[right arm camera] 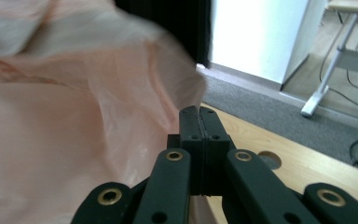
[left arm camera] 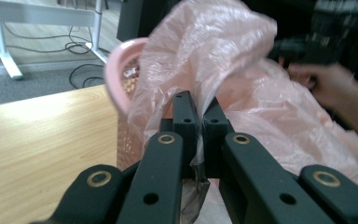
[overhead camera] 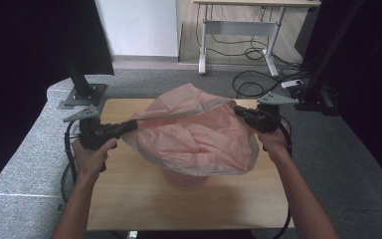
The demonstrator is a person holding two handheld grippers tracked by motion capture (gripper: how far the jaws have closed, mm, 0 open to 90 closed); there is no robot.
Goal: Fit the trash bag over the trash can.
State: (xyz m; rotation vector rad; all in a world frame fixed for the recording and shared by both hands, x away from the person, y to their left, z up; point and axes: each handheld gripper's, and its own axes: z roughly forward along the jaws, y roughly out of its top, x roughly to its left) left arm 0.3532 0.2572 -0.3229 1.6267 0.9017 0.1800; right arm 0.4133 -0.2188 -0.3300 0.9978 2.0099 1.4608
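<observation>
On the left side of the table (overhead camera: 129, 199), the left gripper (overhead camera: 132, 125) is held level in the person's left hand (overhead camera: 93, 152) and points to the middle. Its jaws are pressed together, and in the left gripper view a fold of the pink bag (left arm camera: 223, 60) is pinched between them, so this gripper (left arm camera: 198, 105) has the left edge of the film.

In the middle, the bag (overhead camera: 199, 132) is spread wide like a loose dome over the pink basket (overhead camera: 183, 180), which stands on the table near the front. Only the lower part of the basket can be seen from above; in the left gripper view its rim (left arm camera: 119, 65) shows just beside the film, tilted in that picture because the camera turns with the hand. The bag is above and around the top of the basket, but I cannot tell if the mouth of the bag is already over the rim.

On the right, the right gripper (overhead camera: 238, 111) points to the left and meets the right edge of the bag. In its own view its jaws (right arm camera: 198, 112) are pressed fully together and the film lies just beside them; if a thin layer is caught between them I cannot tell.

I judge the step in hand is to open the bag and fit it on the basket as a liner. The next move will need both grippers to keep the edges stretched apart and go down together on both sides of the rim. The film is thin and can slip out or tear if it is pulled too strongly.
</observation>
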